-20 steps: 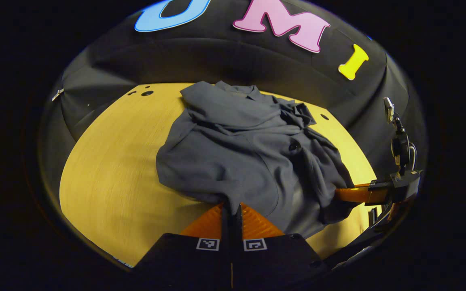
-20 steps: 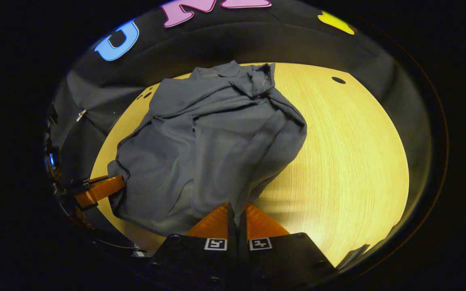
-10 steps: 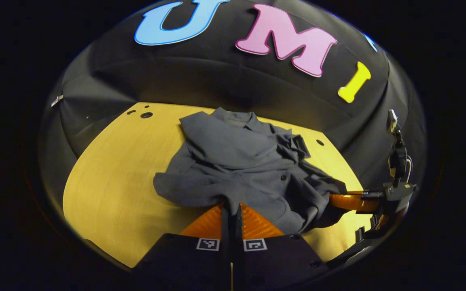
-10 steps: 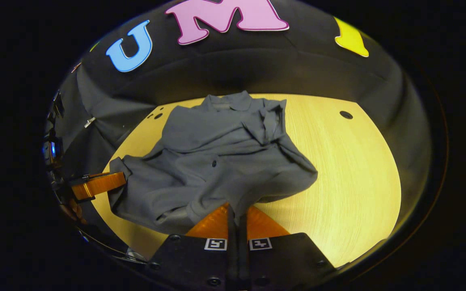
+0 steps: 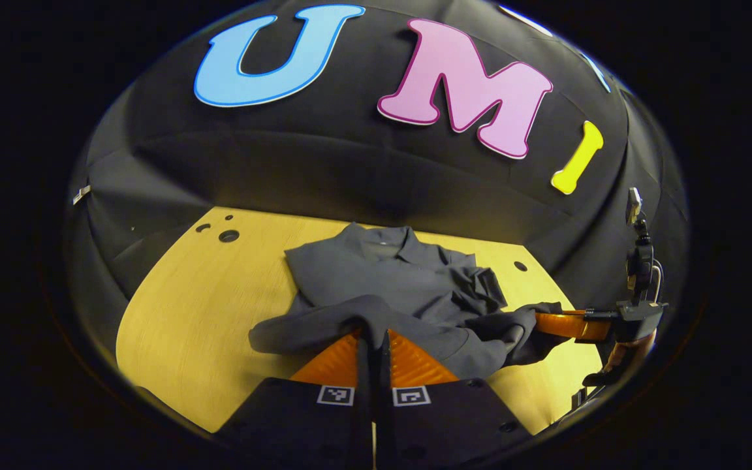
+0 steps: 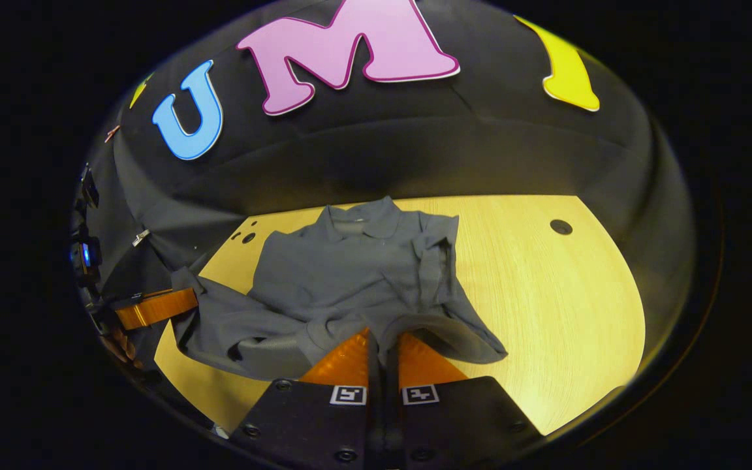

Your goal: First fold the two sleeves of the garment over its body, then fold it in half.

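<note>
Fingers on the left gripper [image 5: 373, 339] are pressing together with a fold of the shirt [image 5: 389, 294] pinched between them, and the cloth is draping over both tips. Same deal on the right gripper [image 6: 383, 341]: its two fingers are squeezing tight on the near edge of the shirt [image 6: 350, 274], fabric bunching up right at the tips. In the left gripper view the right gripper [image 5: 562, 324] is also showing off at the side, its fingers buried in the hem, and a bit of a hand [image 5: 617, 356] is peeking out behind it. In the right gripper view the left gripper [image 6: 154, 307] is sitting at the far side, gripping the other corner of the hem. Shirt is lying on the wooden table [image 5: 180, 326], collar pointing toward the back wall, sleeves lying folded in over the chest, and the near hem is hanging lifted off the tabletop between the two grippers. Table [image 6: 565, 307] is looking bare off to one side of the shirt.
</note>
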